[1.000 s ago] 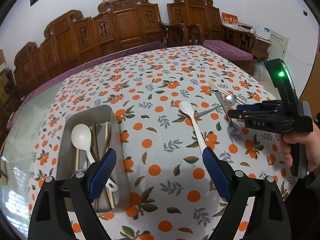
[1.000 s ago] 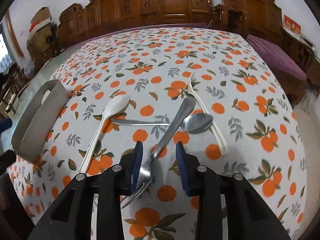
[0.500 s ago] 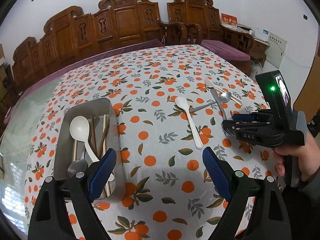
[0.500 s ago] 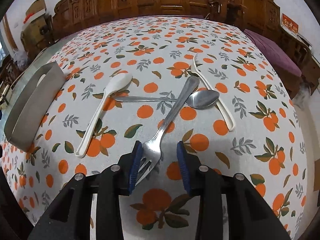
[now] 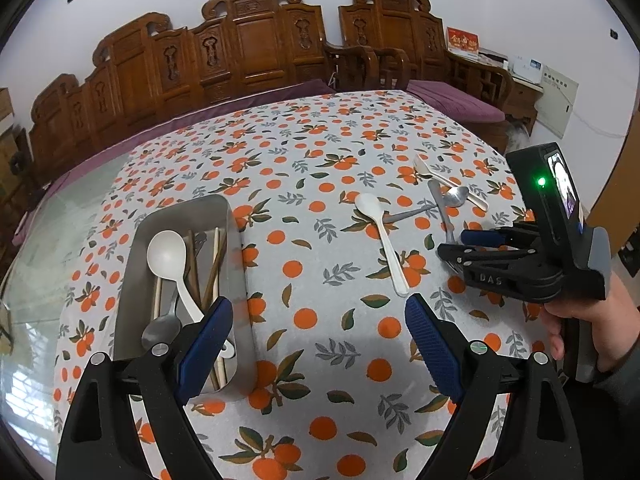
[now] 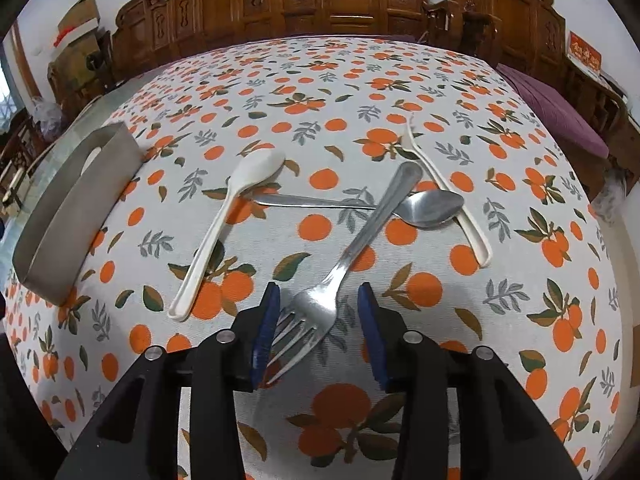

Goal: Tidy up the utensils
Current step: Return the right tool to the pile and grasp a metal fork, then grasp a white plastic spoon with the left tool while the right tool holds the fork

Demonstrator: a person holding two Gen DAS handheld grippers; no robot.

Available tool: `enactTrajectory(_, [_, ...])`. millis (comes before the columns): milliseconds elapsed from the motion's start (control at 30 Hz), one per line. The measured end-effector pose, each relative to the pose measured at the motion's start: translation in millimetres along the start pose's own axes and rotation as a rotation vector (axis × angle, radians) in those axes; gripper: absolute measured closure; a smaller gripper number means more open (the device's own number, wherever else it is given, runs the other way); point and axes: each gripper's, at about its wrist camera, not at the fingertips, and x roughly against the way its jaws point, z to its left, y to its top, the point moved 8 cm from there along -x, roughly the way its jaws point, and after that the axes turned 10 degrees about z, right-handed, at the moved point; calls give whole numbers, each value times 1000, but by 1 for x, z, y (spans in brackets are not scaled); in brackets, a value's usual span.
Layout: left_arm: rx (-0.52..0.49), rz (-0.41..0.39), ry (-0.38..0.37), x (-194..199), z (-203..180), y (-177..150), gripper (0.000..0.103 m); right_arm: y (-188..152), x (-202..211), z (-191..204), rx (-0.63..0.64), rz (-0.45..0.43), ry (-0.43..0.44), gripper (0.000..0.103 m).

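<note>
A steel fork (image 6: pixel 360 236) lies on the orange-print tablecloth, its handle across a metal spoon (image 6: pixel 432 208). My right gripper (image 6: pixel 319 296) is low over the fork's head. Its jaws are opening on either side of the tines, with a gap at each pad. A white spoon (image 6: pixel 224 224) lies to the left and another white spoon (image 6: pixel 476 240) to the right. My left gripper (image 5: pixel 316 312) hangs wide open over bare cloth beside the metal tray (image 5: pixel 240 320). The tray holds a white spoon (image 5: pixel 166 256), chopsticks and a metal spoon. In the left wrist view the right gripper (image 5: pixel 452 244) is at the fork (image 5: pixel 440 208).
Carved wooden chairs and a purple-cushioned bench line the far side of the table. The tray (image 6: pixel 80 200) stands near the table's left edge. A hand (image 5: pixel 580 328) holds the right gripper at the near right corner.
The right gripper has come down and forward over the fork's head, and its jaws have widened. The left gripper has barely moved and stays wide open.
</note>
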Motion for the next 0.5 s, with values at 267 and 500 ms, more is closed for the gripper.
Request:
enactTrajectory(267, [-1, 1, -2, 0, -1, -1, 19, -6, 0, 3, 37, 37, -48, 68])
enactTrajectory(500, [-2, 8, -10, -10, -9, 5, 19, -15, 6, -10, 19, 61, -38, 78])
